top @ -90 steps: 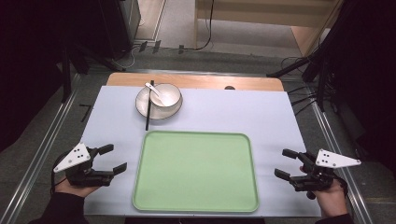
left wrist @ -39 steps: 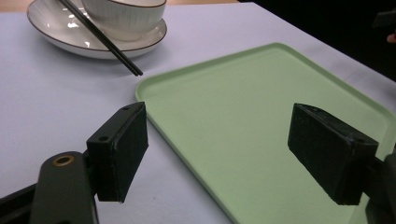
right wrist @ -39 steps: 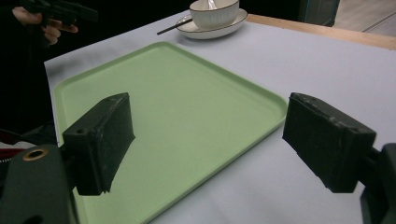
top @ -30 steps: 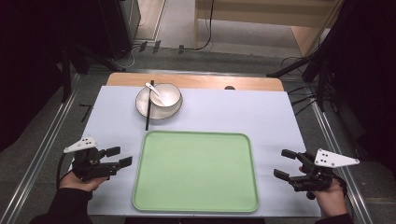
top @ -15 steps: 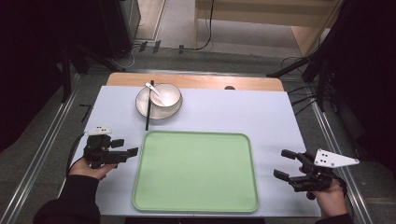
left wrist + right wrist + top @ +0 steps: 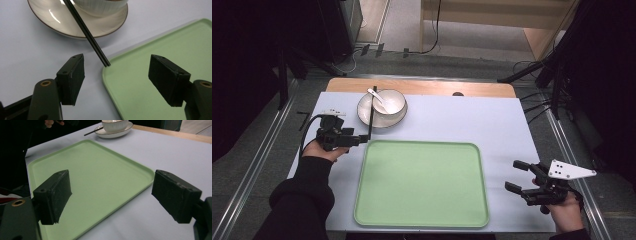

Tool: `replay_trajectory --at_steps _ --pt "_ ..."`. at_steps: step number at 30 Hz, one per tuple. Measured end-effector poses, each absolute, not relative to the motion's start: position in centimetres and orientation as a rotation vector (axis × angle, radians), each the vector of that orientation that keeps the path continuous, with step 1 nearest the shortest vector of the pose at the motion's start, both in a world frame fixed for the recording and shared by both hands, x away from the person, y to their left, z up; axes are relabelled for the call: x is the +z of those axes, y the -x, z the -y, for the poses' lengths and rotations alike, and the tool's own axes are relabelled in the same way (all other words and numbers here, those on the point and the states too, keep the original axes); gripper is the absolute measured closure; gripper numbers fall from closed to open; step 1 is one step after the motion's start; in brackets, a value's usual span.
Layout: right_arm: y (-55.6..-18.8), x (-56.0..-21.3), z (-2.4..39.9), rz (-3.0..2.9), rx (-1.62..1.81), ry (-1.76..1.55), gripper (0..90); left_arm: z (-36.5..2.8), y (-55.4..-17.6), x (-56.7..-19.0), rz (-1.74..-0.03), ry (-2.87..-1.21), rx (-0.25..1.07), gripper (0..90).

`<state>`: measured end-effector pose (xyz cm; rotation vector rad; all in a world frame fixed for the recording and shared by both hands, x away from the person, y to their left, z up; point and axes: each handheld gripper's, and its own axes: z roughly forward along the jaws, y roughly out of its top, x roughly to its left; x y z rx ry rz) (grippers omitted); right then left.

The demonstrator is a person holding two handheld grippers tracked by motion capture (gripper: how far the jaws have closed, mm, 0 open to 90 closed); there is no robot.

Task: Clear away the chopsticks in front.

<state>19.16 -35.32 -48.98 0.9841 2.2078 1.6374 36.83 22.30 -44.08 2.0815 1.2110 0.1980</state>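
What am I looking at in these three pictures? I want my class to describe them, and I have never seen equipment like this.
There is no robot here. A person sits at a table and holds a two-jaw tool in each hand: the left hand-held gripper and the right hand-held gripper.

The wide picture comes from a fixed camera above the table. The other two come from small cameras riding on each tool, looking out between its two black jaws.

On the table lie a green tray and a white bowl on a saucer, with a spoon in the bowl. Black chopsticks rest on the saucer, their tips reaching the tray's corner.

Nothing is held. Both tools stand open. The left one's jaws point at the chopstick tips; the right one waits beside the tray.
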Motion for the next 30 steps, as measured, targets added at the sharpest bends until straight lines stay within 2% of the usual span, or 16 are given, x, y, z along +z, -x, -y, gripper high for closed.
replay_trajectory --at_steps 10,16,30 --pt "-19.2 -49.0 35.2 -2.216 1.638 -0.978 16.3 -21.2 -40.9 -43.9 -1.263 -2.077 0.272 32.3" --pt "-19.2 -49.0 35.2 -2.216 1.641 -0.975 16.3 -20.8 -43.7 -45.2 -1.379 -2.076 0.269 39.2" --pt "-19.2 -49.1 35.3 -2.220 1.641 -0.980 16.4 -20.8 -45.5 -47.0 -1.447 -2.036 0.314 50.6"
